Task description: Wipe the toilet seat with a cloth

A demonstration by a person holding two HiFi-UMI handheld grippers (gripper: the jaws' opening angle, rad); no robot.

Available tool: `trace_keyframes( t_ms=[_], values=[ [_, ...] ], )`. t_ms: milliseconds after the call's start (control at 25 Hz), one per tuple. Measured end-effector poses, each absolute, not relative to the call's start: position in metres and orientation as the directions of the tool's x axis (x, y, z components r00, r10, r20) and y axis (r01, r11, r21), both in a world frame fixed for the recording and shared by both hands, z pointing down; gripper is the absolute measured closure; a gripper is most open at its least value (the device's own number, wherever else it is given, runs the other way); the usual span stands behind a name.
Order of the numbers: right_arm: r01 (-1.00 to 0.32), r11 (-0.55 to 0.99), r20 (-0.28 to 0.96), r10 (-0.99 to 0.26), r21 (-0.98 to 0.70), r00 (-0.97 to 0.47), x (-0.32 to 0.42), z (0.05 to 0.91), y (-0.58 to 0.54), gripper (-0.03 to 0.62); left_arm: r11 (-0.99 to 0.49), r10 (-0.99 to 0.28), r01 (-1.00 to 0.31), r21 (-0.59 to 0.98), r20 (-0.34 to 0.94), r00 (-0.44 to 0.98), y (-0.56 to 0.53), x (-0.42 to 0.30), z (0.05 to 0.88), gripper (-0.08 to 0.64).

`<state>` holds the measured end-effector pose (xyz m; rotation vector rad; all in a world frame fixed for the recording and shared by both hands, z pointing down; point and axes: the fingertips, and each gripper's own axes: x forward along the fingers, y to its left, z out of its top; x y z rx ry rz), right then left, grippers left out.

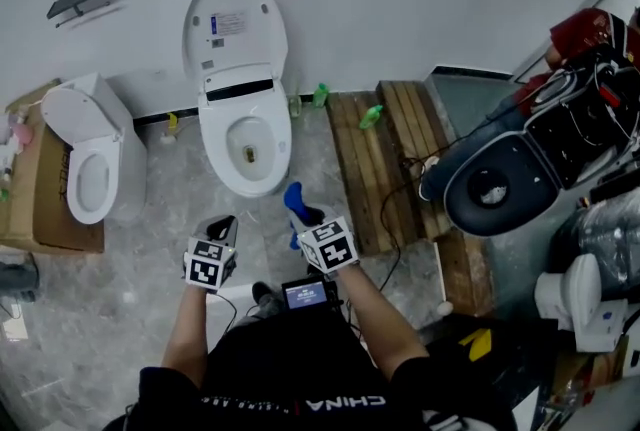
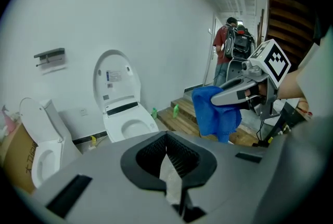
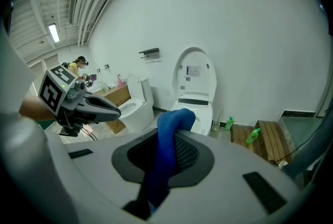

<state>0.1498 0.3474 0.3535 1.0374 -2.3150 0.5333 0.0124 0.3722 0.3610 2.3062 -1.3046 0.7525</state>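
Jaws on my right gripper (image 1: pixel 298 211) are clamped on the blue cloth (image 3: pixel 169 140), which droops over them. My left gripper (image 1: pixel 222 227) is closed with nothing in it. The toilet seat (image 1: pixel 214 134) lies ahead of both, lid (image 1: pixel 233 24) raised, apart from the cloth. I judge wiping has not begun: the cloth is in hand, but the approach and every pass over the seat are left. A second toilet (image 1: pixel 90 159) stands further left.

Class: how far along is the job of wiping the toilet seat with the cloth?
Done: the lid is up and the cloth is picked up. In hand: the right gripper is shut on the cloth, held short of the toilet; the left gripper is shut, empty. Left: all the wiping; the cloth is not yet on the seat.
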Motion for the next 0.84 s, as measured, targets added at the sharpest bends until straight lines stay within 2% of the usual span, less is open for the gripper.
trace_keyframes(
  t_ms=[840],
  values=[
    [-0.743, 0.661, 0.606, -0.548, -0.109, -0.577, 0.118, 0.348, 0.344, 0.540, -0.432, -0.701, -0.901, 0.026, 0.620, 0.354, 0.353, -0.009, 0.346, 0.548]
  ],
)
